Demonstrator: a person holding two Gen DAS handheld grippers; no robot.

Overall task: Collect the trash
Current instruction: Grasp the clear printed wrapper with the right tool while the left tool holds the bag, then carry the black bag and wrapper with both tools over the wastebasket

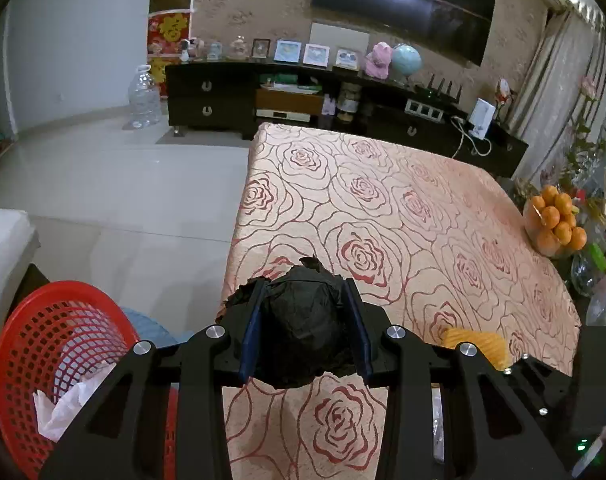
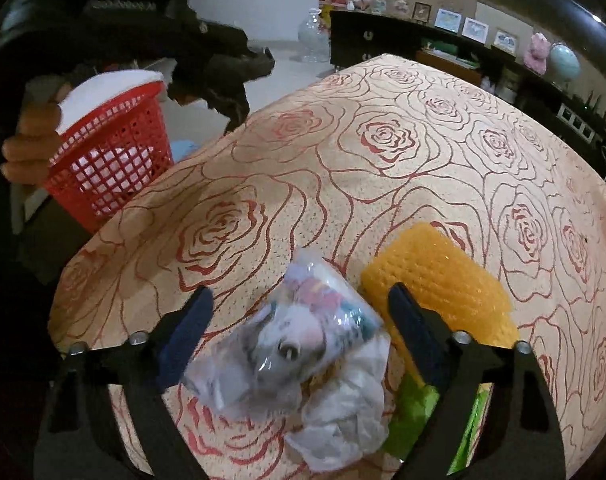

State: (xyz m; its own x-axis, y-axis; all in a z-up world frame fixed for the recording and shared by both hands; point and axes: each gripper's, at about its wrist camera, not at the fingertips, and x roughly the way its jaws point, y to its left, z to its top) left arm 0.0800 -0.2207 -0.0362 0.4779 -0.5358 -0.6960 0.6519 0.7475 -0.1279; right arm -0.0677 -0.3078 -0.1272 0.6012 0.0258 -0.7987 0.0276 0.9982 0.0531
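Note:
A crumpled black wad [image 1: 303,320] sits between the blue pads of my left gripper [image 1: 303,284], which is shut on it above the near left edge of the rose-patterned table [image 1: 383,200]. A red mesh basket [image 1: 63,344] stands just left of the table with white tissue [image 1: 71,404] inside. In the right wrist view, my right gripper [image 2: 301,294] stands open over a clear plastic bag [image 2: 303,332] with colourful contents; its pads flank the bag without pressing it. The left gripper with the black wad [image 2: 223,88] hangs near the basket [image 2: 115,148].
A yellow foam net [image 2: 435,276] lies just right of the bag, with crumpled white plastic [image 2: 343,420] and a green wrapper [image 2: 415,412] nearer me. A bowl of oranges [image 1: 555,224] stands at the table's right edge. A hand [image 2: 31,140] grips the left tool.

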